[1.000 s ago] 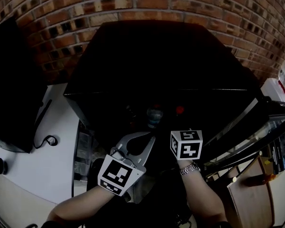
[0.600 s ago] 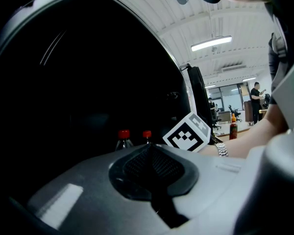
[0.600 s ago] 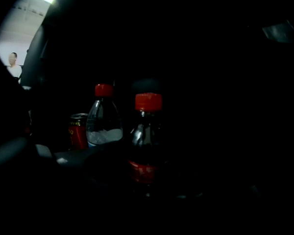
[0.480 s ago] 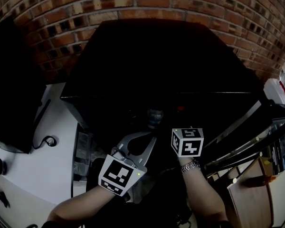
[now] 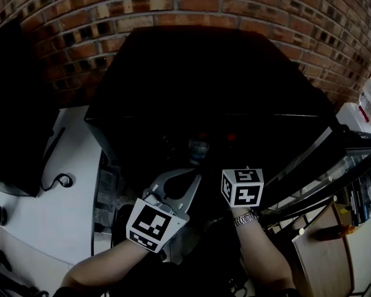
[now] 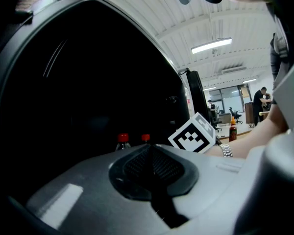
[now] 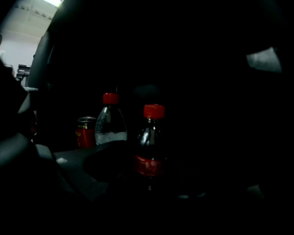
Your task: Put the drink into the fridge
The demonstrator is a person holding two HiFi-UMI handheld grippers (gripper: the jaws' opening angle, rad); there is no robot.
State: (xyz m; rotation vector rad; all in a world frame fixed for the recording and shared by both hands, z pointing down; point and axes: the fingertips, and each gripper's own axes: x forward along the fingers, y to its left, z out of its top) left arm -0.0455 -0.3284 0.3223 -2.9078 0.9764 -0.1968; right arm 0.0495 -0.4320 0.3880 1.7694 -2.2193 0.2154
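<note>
The black fridge [image 5: 204,73] stands open against the brick wall. Inside it my right gripper [image 7: 149,180] is shut on a small cola bottle [image 7: 149,148] with a red cap, held upright. In the head view only the right gripper's marker cube [image 5: 242,187] shows, as its jaws are lost in the dark. A clear bottle [image 7: 110,126] with a red cap stands behind and to the left. My left gripper [image 5: 195,178] hovers at the fridge mouth, shut and holding nothing. The left gripper view shows both red caps [image 6: 122,137] past the closed jaws.
A red can [image 7: 86,131] stands at the back left of the shelf. The fridge door [image 5: 324,159] hangs open to the right. A black monitor [image 5: 12,110] and a cable [image 5: 59,181] are on the white table [image 5: 68,209] at the left. Wooden boards [image 5: 321,252] lie lower right.
Both grippers stay almost where they were; only the head view shifts slightly.
</note>
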